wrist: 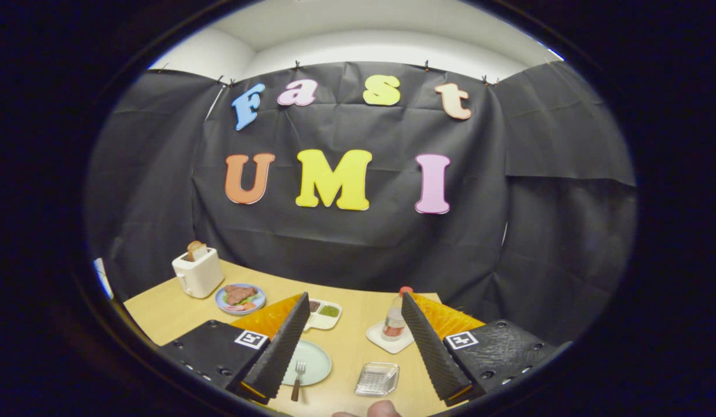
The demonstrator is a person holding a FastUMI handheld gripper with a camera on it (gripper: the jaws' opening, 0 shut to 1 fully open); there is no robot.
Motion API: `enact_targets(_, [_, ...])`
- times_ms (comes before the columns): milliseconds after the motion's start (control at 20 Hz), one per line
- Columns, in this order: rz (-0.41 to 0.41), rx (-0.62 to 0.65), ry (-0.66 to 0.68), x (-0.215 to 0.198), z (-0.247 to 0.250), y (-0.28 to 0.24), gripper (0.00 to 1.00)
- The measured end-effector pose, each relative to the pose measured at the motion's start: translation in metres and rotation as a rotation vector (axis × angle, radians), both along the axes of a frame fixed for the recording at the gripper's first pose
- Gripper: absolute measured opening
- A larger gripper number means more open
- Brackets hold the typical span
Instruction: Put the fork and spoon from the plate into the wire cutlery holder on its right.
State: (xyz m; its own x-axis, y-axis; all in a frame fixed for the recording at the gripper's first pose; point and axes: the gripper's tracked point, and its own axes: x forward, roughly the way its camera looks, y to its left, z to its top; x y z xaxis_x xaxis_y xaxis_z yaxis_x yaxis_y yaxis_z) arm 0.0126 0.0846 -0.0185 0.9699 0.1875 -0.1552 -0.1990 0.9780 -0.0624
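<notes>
Gripper: the hand-held gripper (353, 347) hovers above the near side of the table (161, 315), fingers spread wide, nothing between them.
Plate: a pale green plate (314, 360) lies near the table's front edge, partly hidden behind the left finger (277, 347).
Fork: a fork (298, 379) rests with its tines on the plate and its handle out over the plate's near rim; whether a spoon lies there cannot be told.
Cutlery holder: a small wire cutlery holder (377, 379) sits just right of the plate, between the fingers, by the front edge.
Far side: a toaster (197, 271) with toast at the back left corner; beside it a blue plate of food (240, 298); a divided tray (324, 313) at mid-table; a bottle (394, 318) on a white coaster (387, 341) beside the right finger (430, 347).
Front edge: a person's fingertips (383, 409) show.
</notes>
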Motion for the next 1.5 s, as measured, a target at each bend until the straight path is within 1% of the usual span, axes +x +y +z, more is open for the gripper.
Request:
enact_targets(150, [0.050, -0.045, 0.109, 0.001, -0.030, 0.020, 0.95])
enact_targets(300, [0.091, -0.082, 0.246, -0.001, -0.068, 0.037, 0.95])
enact_targets(550, [0.143, -0.152, 0.542, -0.010, -0.150, 0.061, 0.95])
enact_targets(750, [0.146, -0.185, 0.796, -0.022, -0.210, 0.069, 0.96])
enact_targets(850, [0.139, -0.187, 0.895, -0.028, -0.233, 0.075, 0.96])
enact_targets(1100, [0.104, -0.246, 1.017, -0.025, -0.278, 0.078, 0.95])
enact_targets(1350, [0.080, -0.234, 1.164, -0.033, -0.316, 0.080, 0.68])
enact_targets(1400, [0.089, -0.229, 1.182, -0.035, -0.319, 0.081, 0.57])
enact_targets(1500, [0.079, -0.243, 1.201, -0.036, -0.326, 0.080, 0.34])
